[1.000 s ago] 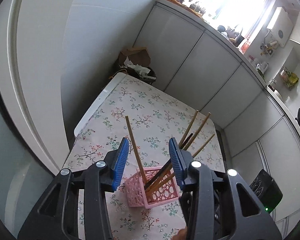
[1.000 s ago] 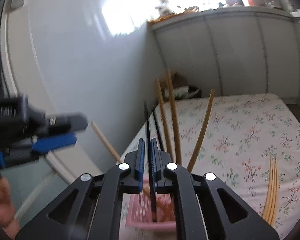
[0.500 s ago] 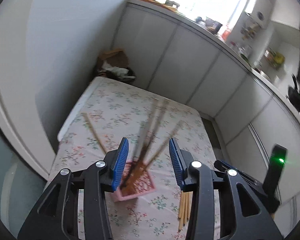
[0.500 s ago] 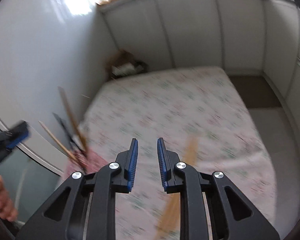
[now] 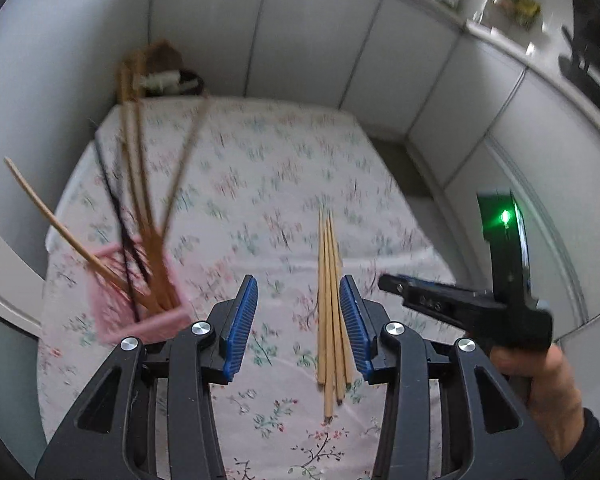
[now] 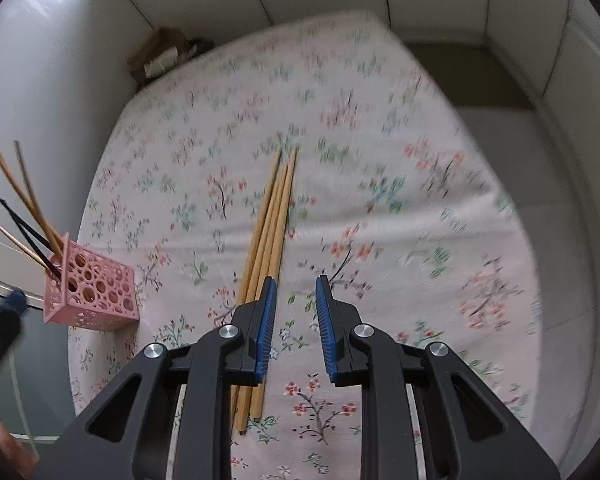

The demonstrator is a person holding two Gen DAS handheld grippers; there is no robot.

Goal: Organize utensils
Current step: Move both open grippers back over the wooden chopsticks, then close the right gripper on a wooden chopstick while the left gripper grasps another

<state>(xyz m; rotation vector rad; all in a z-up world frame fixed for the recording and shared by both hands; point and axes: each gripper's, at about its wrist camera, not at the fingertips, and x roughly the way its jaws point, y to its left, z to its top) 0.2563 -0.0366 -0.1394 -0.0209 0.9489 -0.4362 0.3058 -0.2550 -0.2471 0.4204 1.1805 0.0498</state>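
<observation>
Both sets of fingers are spread and empty: the right gripper (image 6: 296, 320) hovers just beside the loose chopsticks (image 6: 270, 220), so a sloppy pinch could scatter the bundle or catch several sticks at once. The left gripper (image 5: 298, 320) hangs over them too, and the light pink holder (image 6: 90, 292) near the edge looks tippy. Floral-cloth surface (image 6: 400, 220), white cabinets (image 5: 308, 40) behind.

Floral tablecloth (image 6: 380, 208); white cabinets (image 5: 308, 40); brown box (image 5: 160, 54) in corner.

Pink perforated holder (image 6: 94, 294); tan chopsticks (image 6: 270, 216); floral white tablecloth (image 6: 380, 200); blue-padded black claws.
</observation>
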